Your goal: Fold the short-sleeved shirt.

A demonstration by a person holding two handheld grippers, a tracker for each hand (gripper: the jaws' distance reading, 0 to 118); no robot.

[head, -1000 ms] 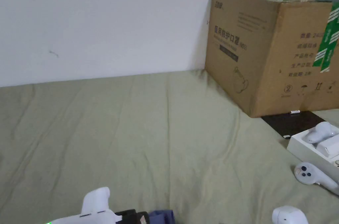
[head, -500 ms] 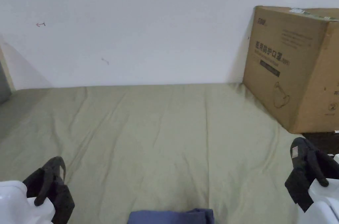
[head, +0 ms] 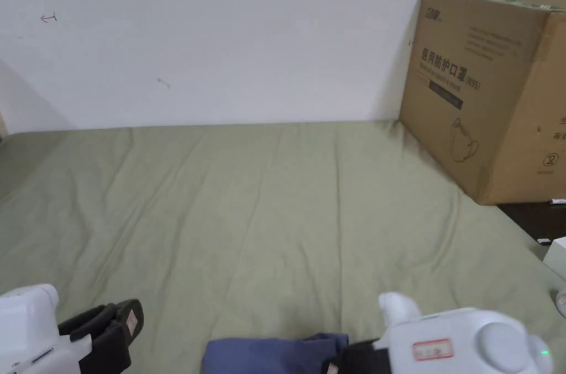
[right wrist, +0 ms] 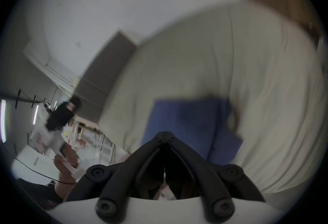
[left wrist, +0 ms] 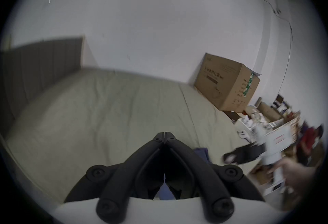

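A blue shirt (head: pixel 273 354) lies folded small on the green sheet, cut off by the head view's bottom edge. In the right gripper view the blue shirt (right wrist: pixel 188 121) is a blurred, compact rectangle. My right gripper (right wrist: pixel 164 136) hovers just over its near edge, jaws shut with nothing between them. In the head view the right gripper (head: pixel 338 365) points left at the shirt's right end. Well left of the shirt, my left gripper (head: pixel 128 321) is shut and empty. The left gripper (left wrist: pixel 164 136) shows closed tips, with a bit of the shirt (left wrist: pixel 201 151) to their right.
A green sheet (head: pixel 265 198) covers the bed up to a white wall. A big cardboard box (head: pixel 486 88) stands at the back right, with a white box (head: pixel 555 251) and small items beside it. A grey headboard (left wrist: pixel 39 68) is at the left end.
The head camera has tilted and shifted. My right gripper swung from the right edge down to the shirt's right end. My left gripper dropped from upright to lying low.
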